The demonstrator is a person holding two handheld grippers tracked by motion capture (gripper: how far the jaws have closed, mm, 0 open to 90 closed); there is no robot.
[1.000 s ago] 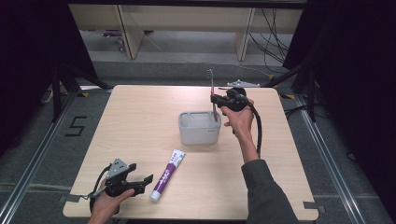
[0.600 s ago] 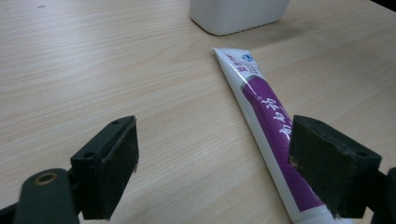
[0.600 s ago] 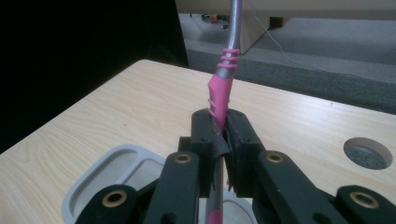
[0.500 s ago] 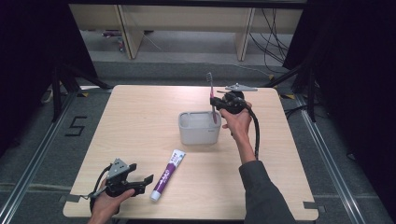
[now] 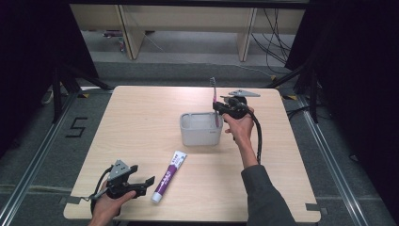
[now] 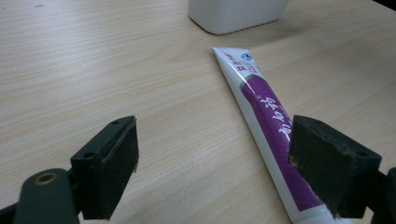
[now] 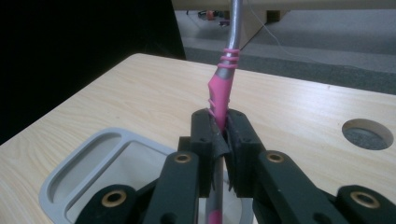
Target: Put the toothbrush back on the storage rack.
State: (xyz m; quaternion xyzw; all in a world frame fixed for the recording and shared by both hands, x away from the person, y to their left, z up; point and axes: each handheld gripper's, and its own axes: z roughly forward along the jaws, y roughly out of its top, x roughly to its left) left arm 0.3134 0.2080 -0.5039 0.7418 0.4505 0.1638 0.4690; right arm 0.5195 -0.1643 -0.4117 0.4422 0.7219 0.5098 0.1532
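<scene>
Over the grey holder (image 5: 201,129) at desk (image 5: 141,122) centre, right tongs (image 5: 217,107) pinch the pink toothbrush (image 5: 214,96) upright, likely for lowering in. Near left, left tongs (image 5: 141,184) sit spread beside the toothpaste tube (image 5: 168,176), seemingly readied for pickup.

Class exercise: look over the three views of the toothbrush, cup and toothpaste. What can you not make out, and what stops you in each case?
- Toothbrush lower end: right gripper view, hidden behind the shut right gripper.
- Its bristle head: right gripper view, cut off by the top edge; high view, too small.
- Toothpaste cap end: left gripper view, covered by a pad of the open left gripper.
- Cup inside: high view, its wall hides the bottom.
- Toothpaste print: too small in the high view.
</scene>
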